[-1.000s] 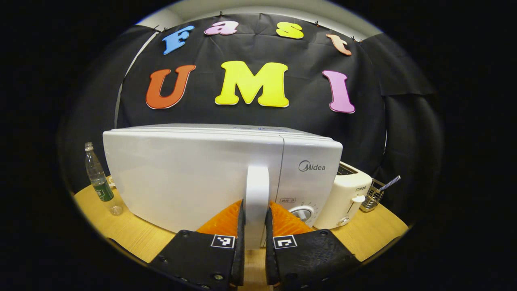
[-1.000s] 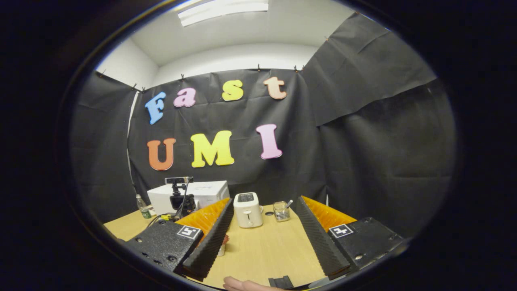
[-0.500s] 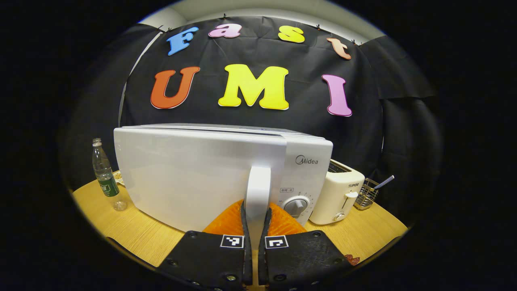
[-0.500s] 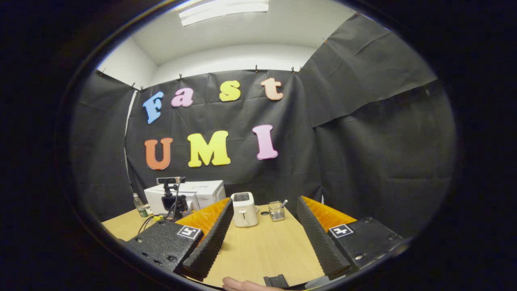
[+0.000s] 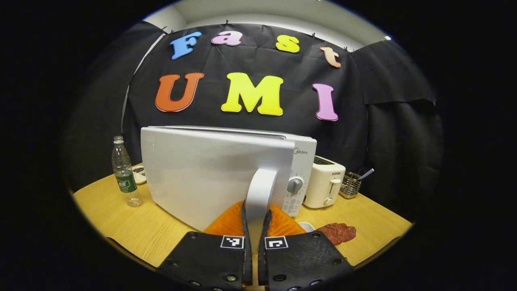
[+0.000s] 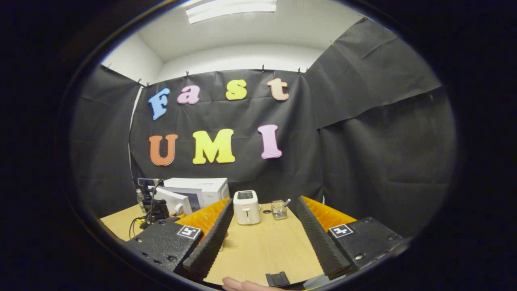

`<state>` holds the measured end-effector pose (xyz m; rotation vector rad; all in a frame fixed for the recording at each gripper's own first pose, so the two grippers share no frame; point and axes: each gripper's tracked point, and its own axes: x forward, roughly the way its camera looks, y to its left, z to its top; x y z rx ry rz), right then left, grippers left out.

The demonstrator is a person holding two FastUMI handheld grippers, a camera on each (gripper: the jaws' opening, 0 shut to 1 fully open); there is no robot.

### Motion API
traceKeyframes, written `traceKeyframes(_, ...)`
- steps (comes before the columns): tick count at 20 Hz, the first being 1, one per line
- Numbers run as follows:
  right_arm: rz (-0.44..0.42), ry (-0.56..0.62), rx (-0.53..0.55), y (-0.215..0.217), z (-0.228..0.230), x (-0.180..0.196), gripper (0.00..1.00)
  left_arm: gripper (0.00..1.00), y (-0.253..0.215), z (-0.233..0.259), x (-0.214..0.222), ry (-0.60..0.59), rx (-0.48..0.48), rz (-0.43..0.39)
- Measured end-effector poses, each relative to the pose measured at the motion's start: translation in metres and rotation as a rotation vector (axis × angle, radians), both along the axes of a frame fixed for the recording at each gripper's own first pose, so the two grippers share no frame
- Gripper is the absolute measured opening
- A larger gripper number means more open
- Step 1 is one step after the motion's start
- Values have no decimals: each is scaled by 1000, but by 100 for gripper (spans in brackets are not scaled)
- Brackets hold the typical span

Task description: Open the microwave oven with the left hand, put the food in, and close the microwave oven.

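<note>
We see a white microwave [image 5: 218, 169] with a white door handle [image 5: 258, 194], and to its right a cream toaster [image 5: 325, 182]. On the pale wood-grain table [image 5: 121, 226] left of the microwave stands a clear bottle [image 5: 125, 178] with a green label. In front of the microwave's dial panel lies a dark reddish-brown piece of food [image 5: 337, 233], and right of the toaster is a silvery wire basket [image 5: 350, 184].

Black cloth wall [image 6: 363, 153] across the frame's middle, white ceiling with a light [image 6: 231, 5] at top, wooden surface [image 6: 262, 246] below.
</note>
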<state>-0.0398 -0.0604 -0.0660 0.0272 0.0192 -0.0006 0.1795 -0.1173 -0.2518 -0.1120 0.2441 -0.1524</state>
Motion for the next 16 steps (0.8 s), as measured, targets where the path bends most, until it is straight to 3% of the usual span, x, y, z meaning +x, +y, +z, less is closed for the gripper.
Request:
traceKeyframes(2,12,-15,-18,9,4,-3,89,5,12,1,-15,0,-1,-17)
traceKeyframes(3,9,-24,-33,11,7,-3,100,5,18,0,-24,3,-2,-19)
traceKeyframes(4,9,-29,-45,16,6,-4,89,5,25,2,-31,-3,4,-19)
traceKeyframes(5,19,-29,-50,22,5,-5,100,5,32,2,-37,-6,10,-19)
traceKeyframes(6,36,-24,-52,31,2,-5,100,5,40,2,-44,-9,10,-16)
traceKeyframes(7,49,-18,-51,37,0,-5,90,5,47,3,-50,-8,3,-13)
traceKeyframes(9,74,-2,-55,50,-6,-3,89,7,63,4,-65,-7,-5,-5)
traceKeyframes(11,129,19,-51,69,-12,-5,90,7,85,4,-80,-8,14,6)
traceKeyframes(12,160,27,-46,80,-13,-5,100,7,97,4,-86,-7,17,14)
traceKeyframes(15,216,43,-44,101,-21,-6,100,7,137,4,-106,12,11,52)
traceKeyframes(16,213,42,-50,104,-23,-5,89,7,153,3,-113,19,26,79)
